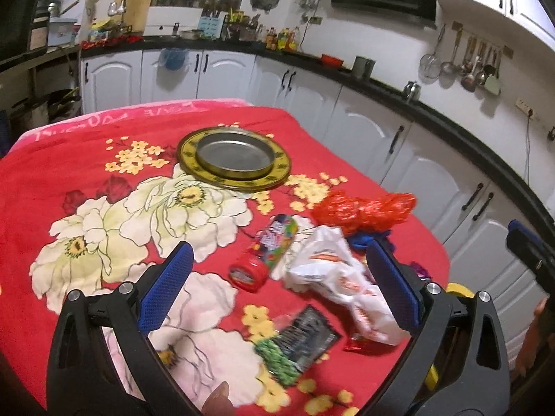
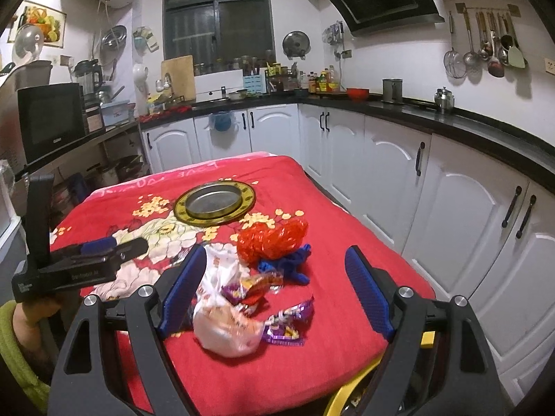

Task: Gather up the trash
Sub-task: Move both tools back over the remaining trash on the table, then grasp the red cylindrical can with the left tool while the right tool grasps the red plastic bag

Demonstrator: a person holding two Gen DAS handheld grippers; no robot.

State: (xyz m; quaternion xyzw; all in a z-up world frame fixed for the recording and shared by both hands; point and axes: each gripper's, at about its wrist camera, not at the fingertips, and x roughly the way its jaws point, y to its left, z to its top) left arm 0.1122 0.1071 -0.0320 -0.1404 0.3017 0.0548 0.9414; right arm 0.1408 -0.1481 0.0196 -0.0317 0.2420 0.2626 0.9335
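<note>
Trash lies on a red flowered cloth (image 1: pixel 69 159) over a table. In the left wrist view my left gripper (image 1: pixel 277 277) is open above a white plastic bag (image 1: pixel 340 277), a candy tube with a red cap (image 1: pixel 267 249), a dark snack wrapper (image 1: pixel 305 339) and a crumpled red plastic bag (image 1: pixel 360 208). In the right wrist view my right gripper (image 2: pixel 274 291) is open over the white bag (image 2: pixel 225 319), purple wrappers (image 2: pixel 284 326), the red bag (image 2: pixel 274 239) and a blue scrap (image 2: pixel 291 263). The left gripper (image 2: pixel 111 246) shows at left there.
A round metal tray with a yellow rim (image 1: pixel 274 176) sits at the table's far middle, also in the right wrist view (image 2: pixel 248 201). White cabinets (image 2: pixel 451 208) under a black counter run close along the right side. A yellow object (image 2: pixel 347 395) sits below the table's near edge.
</note>
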